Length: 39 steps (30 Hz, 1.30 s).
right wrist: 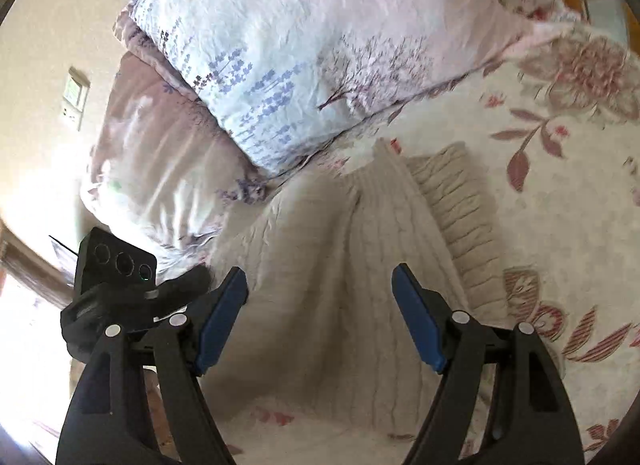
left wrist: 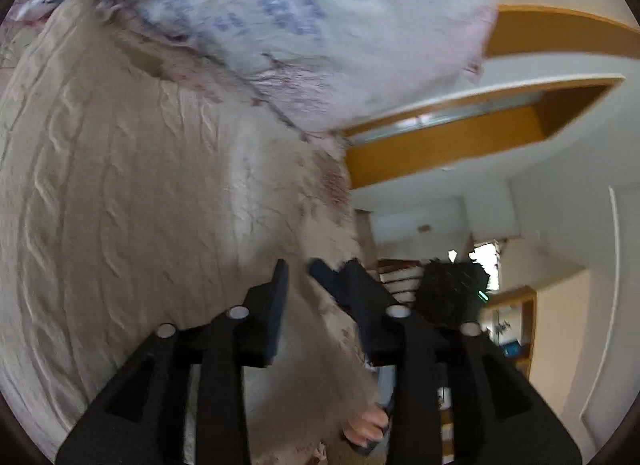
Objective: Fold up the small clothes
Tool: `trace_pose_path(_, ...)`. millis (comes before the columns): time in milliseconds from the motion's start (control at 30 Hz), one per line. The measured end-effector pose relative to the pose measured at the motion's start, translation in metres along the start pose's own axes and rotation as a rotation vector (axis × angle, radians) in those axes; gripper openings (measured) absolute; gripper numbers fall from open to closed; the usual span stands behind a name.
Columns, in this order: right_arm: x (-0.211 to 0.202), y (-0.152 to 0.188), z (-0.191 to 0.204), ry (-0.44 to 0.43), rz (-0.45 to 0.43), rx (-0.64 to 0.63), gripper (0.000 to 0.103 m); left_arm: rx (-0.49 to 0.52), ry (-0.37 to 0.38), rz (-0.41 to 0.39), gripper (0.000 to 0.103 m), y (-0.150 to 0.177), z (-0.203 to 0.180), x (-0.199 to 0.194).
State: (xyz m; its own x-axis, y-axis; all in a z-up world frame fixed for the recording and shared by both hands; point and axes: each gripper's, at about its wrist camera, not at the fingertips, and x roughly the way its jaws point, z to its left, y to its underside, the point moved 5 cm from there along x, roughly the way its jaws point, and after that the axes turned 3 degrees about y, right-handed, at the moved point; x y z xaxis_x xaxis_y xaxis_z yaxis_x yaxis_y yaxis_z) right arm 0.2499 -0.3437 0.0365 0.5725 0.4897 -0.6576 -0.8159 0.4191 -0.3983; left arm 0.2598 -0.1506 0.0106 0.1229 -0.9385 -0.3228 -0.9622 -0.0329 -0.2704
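Observation:
A beige cable-knit sweater (right wrist: 340,265) lies on a floral bed sheet (right wrist: 560,205). Its ribbed part (right wrist: 452,201) sticks out to the right. In the left wrist view the sweater (left wrist: 120,205) fills the left half. My right gripper (right wrist: 320,285) is open, its blue pads (right wrist: 224,317) spread over the sweater's middle, just above it. My left gripper (left wrist: 298,269) is open with a narrow gap and holds nothing; it sits at the sweater's edge near the bed's side. The other gripper's black body (left wrist: 452,289) shows beyond it.
A pillow with purple flower print (right wrist: 300,45) lies on a mauve one (right wrist: 152,153) just behind the sweater. It also shows in the left wrist view (left wrist: 320,25). A wooden-framed opening (left wrist: 460,133) and white walls lie beyond the bed. A wall switch (right wrist: 76,93) is at left.

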Motion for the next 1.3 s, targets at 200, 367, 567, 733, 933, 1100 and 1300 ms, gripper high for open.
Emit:
trace_pose_path(200, 0.019, 0.002, 0.002, -0.041, 0.115, 0.043, 0.077, 0.261, -0.288, -0.168, 0.069, 0.001, -0.019, -0.072)
trace_pose_path(367, 0.035, 0.004, 0.006, -0.038, 0.169, 0.046, 0.071, 0.351, -0.589, -0.218, 0.07, 0.007, 0.003, -0.091)
trace_pose_path(567, 0.052, -0.004, -0.002, -0.013, 0.162, 0.08, 0.052, 0.283, -0.657, -0.164, 0.071, 0.01, 0.042, -0.09)
trace_pose_path(733, 0.056, -0.009, 0.006, 0.017, 0.116, 0.009, 0.019, 0.261, -0.633, -0.16, 0.075, 0.008, 0.048, -0.088)
trace_pose_path(933, 0.015, -0.025, 0.041, 0.108, -0.082, -0.211, 0.017, 0.263, -0.601, -0.165, 0.078, 0.012, 0.04, -0.089)
trace_pose_path(1100, -0.002, -0.033, 0.036, 0.213, -0.124, -0.267, 0.017, 0.273, -0.593, -0.152, 0.079, 0.013, 0.037, -0.081)
trace_pose_path(1300, -0.014, -0.036, 0.02, 0.239, -0.151, -0.238, 0.016, 0.287, -0.571, -0.12, 0.079, 0.02, 0.031, -0.065)
